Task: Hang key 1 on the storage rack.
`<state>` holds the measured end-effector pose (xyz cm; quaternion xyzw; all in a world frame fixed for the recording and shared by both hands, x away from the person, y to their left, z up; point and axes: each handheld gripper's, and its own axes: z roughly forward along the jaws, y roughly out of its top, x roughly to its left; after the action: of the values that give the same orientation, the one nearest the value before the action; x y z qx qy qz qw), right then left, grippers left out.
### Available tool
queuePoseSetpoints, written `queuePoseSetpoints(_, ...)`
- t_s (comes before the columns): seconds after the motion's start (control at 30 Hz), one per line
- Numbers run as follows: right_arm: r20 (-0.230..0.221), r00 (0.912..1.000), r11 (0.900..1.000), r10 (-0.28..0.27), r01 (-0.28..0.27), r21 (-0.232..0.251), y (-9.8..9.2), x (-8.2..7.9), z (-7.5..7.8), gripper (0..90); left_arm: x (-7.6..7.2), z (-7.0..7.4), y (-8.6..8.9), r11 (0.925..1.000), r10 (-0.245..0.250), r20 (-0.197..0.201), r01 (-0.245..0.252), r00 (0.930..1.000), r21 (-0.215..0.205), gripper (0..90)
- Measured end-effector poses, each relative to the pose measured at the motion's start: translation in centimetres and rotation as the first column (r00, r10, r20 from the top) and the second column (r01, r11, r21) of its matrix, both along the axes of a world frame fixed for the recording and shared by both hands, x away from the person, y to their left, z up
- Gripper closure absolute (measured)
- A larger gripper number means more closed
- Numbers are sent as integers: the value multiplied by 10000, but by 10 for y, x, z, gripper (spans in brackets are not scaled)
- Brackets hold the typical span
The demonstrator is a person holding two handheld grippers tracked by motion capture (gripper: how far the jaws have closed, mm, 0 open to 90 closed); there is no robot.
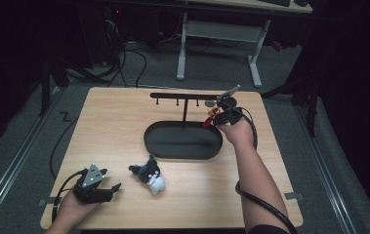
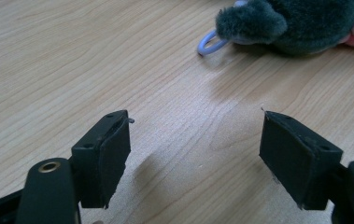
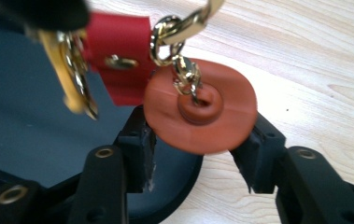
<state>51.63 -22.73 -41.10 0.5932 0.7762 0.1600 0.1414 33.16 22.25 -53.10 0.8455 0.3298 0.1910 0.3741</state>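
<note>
Jaws of the right gripper (image 3: 198, 161) stand either side of a round reddish-brown disc (image 3: 201, 108), the lower edge of the disc sitting between the two black pads; whether the pads press on it or merely flank it is hard to make out, since the disc covers their tips. The disc hangs from a gold clasp (image 3: 185, 74) joined to a red strap (image 3: 118, 56) (its upper end is cut off at twelve o'clock and partly covered by a blurred dark shape). A second gold clip (image 3: 74, 77) dangles at ten o'clock, out of focus.

In the high view the right gripper (image 1: 215, 117) is held above the three o'clock end of a black oval tray (image 1: 155, 146), beside the right tip of a black hook rack (image 1: 173, 96). The forearm reaches up from six o'clock, wrist bent slightly inward, the cable trailing down the table (image 1: 114, 117).

The left gripper (image 1: 112, 187) rests low at about eight o'clock on the table, hand behind it, released: its jaws are wide apart over bare wood with nothing between them. A dark plush toy (image 1: 149, 176) lies just beyond it at two o'clock, its body cut off in the left gripper view, where a pale blue loop (image 2: 209, 43) pokes out.
</note>
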Motion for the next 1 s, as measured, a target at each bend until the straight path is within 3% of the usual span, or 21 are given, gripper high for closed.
queuePoseSetpoints(0.2, 149, 9998, 9999, -150, 150, 20, -6, -9, 4, 453, 1, 0, -3, 10000, -53, 47, 53, 10000, -18, 250)
queuePoseSetpoints(0.57, 602, 9979, 9993, -250, 233, 297, -29, -48, 12, 426, 1, 0, -8, 9997, -175, 63, 174, 9998, 148, 249)
queuePoseSetpoints(0.8, 786, 9969, 9985, -3, -39, 542, -33, -65, 13, 414, -3, 0, -6, 9999, -61, 19, 61, 10000, 92, 248)
queuePoseSetpoints(1.0, 1078, 9939, 9963, 235, -322, 798, -32, -83, 4, 388, -2, 0, -7, 10000, 28, -52, -29, 10000, -54, 249)
